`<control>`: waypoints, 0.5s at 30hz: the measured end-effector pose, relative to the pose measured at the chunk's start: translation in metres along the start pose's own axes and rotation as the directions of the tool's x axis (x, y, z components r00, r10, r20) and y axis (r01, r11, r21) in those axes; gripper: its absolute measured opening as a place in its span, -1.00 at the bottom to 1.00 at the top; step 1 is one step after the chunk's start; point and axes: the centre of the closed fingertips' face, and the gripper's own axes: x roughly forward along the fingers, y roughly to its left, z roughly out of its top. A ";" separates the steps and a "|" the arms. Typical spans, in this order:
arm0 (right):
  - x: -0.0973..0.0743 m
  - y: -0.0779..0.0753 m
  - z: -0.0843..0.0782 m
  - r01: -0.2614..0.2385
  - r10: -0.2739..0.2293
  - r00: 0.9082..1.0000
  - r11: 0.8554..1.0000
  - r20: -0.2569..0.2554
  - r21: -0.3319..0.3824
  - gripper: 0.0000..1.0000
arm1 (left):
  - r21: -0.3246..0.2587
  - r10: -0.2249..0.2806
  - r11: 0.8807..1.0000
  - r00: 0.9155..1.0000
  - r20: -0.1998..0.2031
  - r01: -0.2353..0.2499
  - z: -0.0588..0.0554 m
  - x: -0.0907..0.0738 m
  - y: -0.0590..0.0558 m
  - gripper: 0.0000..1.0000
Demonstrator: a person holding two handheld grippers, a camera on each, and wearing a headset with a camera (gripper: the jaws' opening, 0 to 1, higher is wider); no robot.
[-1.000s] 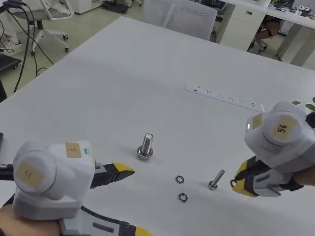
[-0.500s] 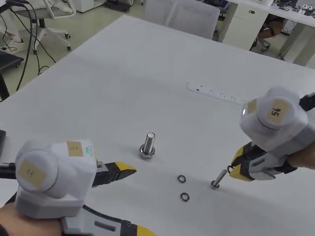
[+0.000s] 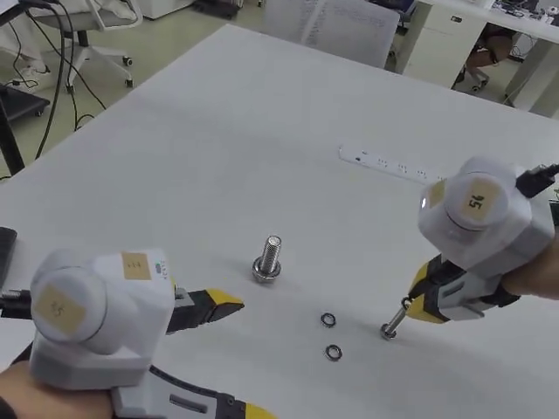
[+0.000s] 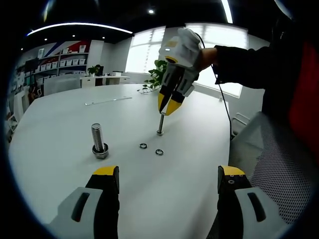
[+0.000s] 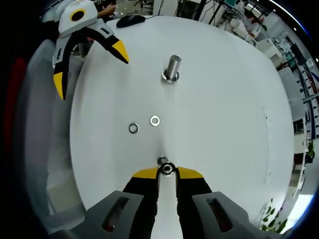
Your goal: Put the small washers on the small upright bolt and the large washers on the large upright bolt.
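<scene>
**Right gripper now at the top of the small bolt**

Moving in over the last second, the right gripper (image 3: 411, 302) has gone from just beside the small bolt (image 3: 391, 321) to meeting its upper end. The bolt stands on its head on the white table (image 3: 201, 148), leaning a little in the head view.

From the right gripper view, the yellow-tipped jaws are drawn narrow around a small washer (image 5: 168, 169). The ring sits right over the bolt's end. Whether it has slipped onto the thread cannot be told.

Two loose small washers lie flat on the table just left of the small bolt, close together but not touching: one (image 3: 328, 320) nearer the large bolt, the other (image 3: 333, 353) nearer the person.

The large bolt (image 3: 268, 259) stands upright on its wide base, well apart from the small bolt and farther left.

The left gripper (image 4: 168, 172) hovers low over the near left of the table, much where it was before. Its jaws are spread wide and hold nothing.

A white power strip (image 3: 389, 163) lies across the far side of the table.
</scene>
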 end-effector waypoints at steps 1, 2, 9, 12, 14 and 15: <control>0.001 -0.001 0.000 0.001 -0.001 1.000 1.000 0.000 -0.002 -0.72 | 0.000 0.001 1.000 1.000 -0.002 -0.001 0.000 0.000 0.000 0.61; 0.001 -0.001 0.000 -0.003 0.003 1.000 1.000 -0.002 0.000 -0.72 | -0.002 0.000 1.000 1.000 -0.002 0.000 -0.001 0.000 0.000 0.61; 0.013 -0.001 -0.004 -0.022 0.022 1.000 1.000 -0.010 0.006 -0.72 | -0.004 0.001 1.000 1.000 -0.004 -0.001 -0.002 0.000 0.000 0.61; 0.018 0.001 -0.005 -0.033 0.033 0.999 0.999 -0.009 0.011 -0.72 | -0.005 0.002 1.000 1.000 -0.005 -0.002 -0.003 -0.001 0.000 0.61; 0.023 0.002 -0.006 -0.037 0.038 0.999 0.999 -0.015 0.009 -0.72 | -0.006 0.004 1.000 1.000 -0.006 -0.004 -0.003 -0.001 0.001 0.61; 0.025 0.003 -0.007 -0.043 0.043 0.999 0.999 -0.018 0.010 -0.72 | -0.007 0.005 1.000 1.000 -0.005 -0.005 -0.003 -0.001 0.001 0.61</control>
